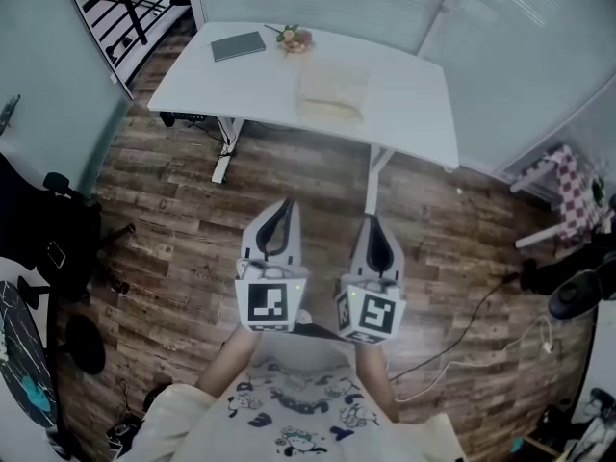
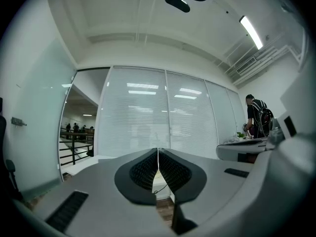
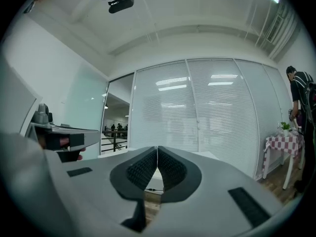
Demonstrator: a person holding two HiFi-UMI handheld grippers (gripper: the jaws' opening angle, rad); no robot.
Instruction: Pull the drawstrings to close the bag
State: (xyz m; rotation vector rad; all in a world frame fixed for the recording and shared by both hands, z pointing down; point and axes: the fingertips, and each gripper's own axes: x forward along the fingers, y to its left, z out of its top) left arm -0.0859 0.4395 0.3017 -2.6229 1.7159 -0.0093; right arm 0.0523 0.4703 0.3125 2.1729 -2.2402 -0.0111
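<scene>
A pale cream bag (image 1: 333, 91) lies flat on the white table (image 1: 404, 104), far ahead of me in the head view. My left gripper (image 1: 286, 206) and right gripper (image 1: 374, 221) are held side by side over the wooden floor, well short of the table. Both point level toward the table. The left gripper (image 2: 158, 152) has its jaws pressed together with nothing between them. The right gripper (image 3: 157, 150) is shut the same way and empty. The drawstrings are too small to make out.
A grey notebook (image 1: 238, 45) and a small flower bunch (image 1: 294, 38) lie at the table's far side. A black office chair (image 1: 48, 239) stands at left, a checked-cloth side table (image 1: 576, 192) at right, and a cable (image 1: 462, 340) runs across the floor. A person (image 2: 256, 120) stands far right.
</scene>
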